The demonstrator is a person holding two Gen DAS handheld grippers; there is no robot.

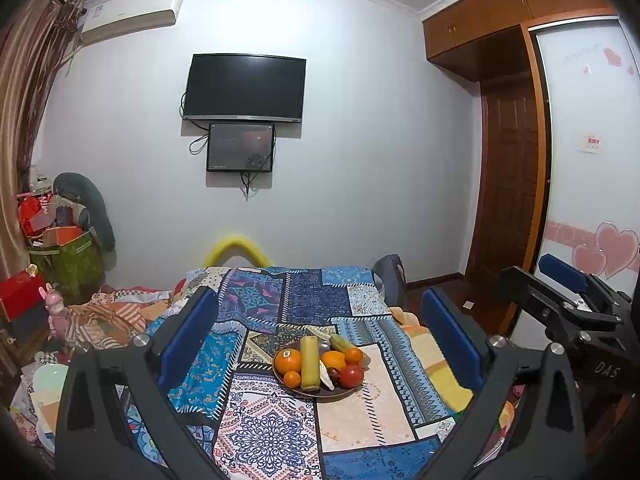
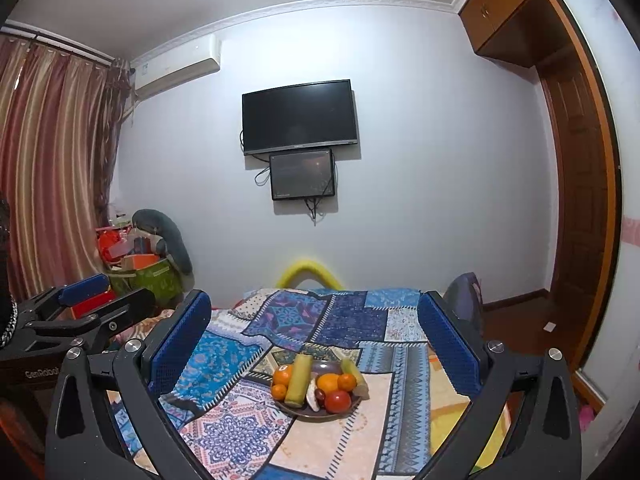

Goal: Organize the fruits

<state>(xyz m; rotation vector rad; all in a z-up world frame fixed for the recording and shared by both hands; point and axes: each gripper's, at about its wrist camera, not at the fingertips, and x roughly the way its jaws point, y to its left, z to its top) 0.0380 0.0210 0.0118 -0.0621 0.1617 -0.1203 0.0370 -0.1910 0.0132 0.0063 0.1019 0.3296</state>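
A dark plate (image 1: 340, 393) of fruit sits on the patchwork bedspread (image 1: 280, 432). It holds oranges (image 1: 287, 360), a long yellow-green piece (image 1: 309, 362), a green piece (image 1: 341, 343), a red tomato-like fruit (image 1: 352, 375) and a dark plum. My left gripper (image 1: 320, 344) is open and empty, held above and short of the plate. My right gripper (image 2: 316, 344) is open and empty too, with the plate (image 2: 304, 411) ahead between its fingers. Each gripper shows in the other's view: the right one (image 1: 568, 292), the left one (image 2: 92, 300).
The bed (image 2: 360, 432) fills the foreground. Boxes and bags (image 1: 60, 248) pile up at the left by the curtain (image 2: 48, 168). A TV (image 1: 244, 88) hangs on the far wall. A wooden door (image 1: 508, 184) and wardrobe stand at the right.
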